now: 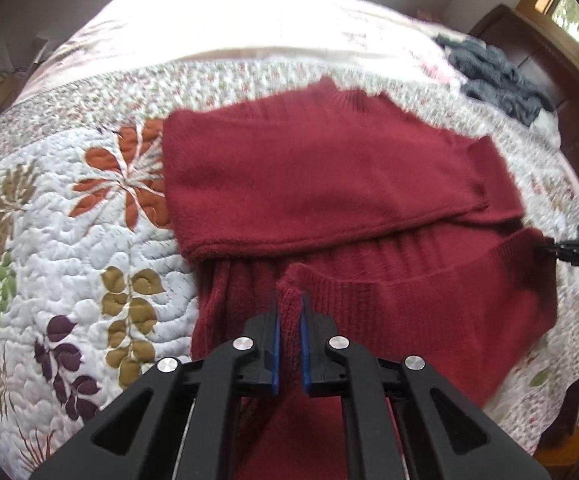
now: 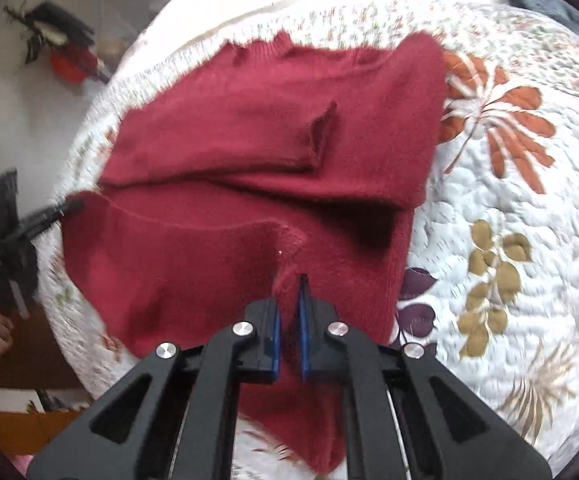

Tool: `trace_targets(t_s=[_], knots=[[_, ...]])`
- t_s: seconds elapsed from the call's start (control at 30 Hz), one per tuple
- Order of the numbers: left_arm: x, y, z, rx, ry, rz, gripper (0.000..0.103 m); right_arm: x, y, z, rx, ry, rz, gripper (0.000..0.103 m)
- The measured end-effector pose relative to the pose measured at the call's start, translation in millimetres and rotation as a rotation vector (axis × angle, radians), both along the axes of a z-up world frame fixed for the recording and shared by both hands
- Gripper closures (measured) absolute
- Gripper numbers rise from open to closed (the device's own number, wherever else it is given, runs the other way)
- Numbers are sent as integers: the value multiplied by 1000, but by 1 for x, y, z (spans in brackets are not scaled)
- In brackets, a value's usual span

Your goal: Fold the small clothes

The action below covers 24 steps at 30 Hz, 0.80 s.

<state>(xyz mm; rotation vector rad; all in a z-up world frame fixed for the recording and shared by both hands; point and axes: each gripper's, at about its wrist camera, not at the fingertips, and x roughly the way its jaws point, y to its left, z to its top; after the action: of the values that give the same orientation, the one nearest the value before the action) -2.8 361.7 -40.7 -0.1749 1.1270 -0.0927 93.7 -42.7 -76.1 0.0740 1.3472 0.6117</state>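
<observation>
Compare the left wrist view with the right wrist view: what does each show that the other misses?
Only the left wrist view shows the window, the dark wooden headboard, and the left gripper shut on the ribbed hem.

Only the right wrist view shows the red and black clutter on the floor beside the bed, and the right gripper shut on the hem.

Both show the red sweater with sleeves folded in, the floral quilt, and the grey garment.

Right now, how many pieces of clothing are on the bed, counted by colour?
Red: 1, the red sweater, its hem pinched by both the left gripper and the right gripper.
Grey: 1, the grey garment, bunched near the far edge of the quilt.
Total: 2
</observation>
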Motion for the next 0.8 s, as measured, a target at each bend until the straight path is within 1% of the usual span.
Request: trace_targets(t_s=[0.13,0.2,0.3,0.47,0.53,0.67,0.73,0.8], knots=[[-3,2,32,-7,-75,26,96,1,-15,35,86,-30,-78,98],[0,4,47,-11,-119,40,96,5,-18,48,107,-56,-103,98],[13,9,73,-16,-205,69,96,17,-25,73,156,-109,-151,98],[42,13,98,1,-297,74,96,51,-27,99,186,-189,-190,98],[62,18,102,2,-322,78,96,66,-25,105,195,-210,-193,98],[101,29,100,-13,-340,116,96,100,-17,105,170,-237,-193,98],[123,36,93,-7,-340,140,96,122,-11,100,145,-252,-193,98],[142,43,83,-15,-326,164,96,140,-8,91,123,-247,-201,98]])
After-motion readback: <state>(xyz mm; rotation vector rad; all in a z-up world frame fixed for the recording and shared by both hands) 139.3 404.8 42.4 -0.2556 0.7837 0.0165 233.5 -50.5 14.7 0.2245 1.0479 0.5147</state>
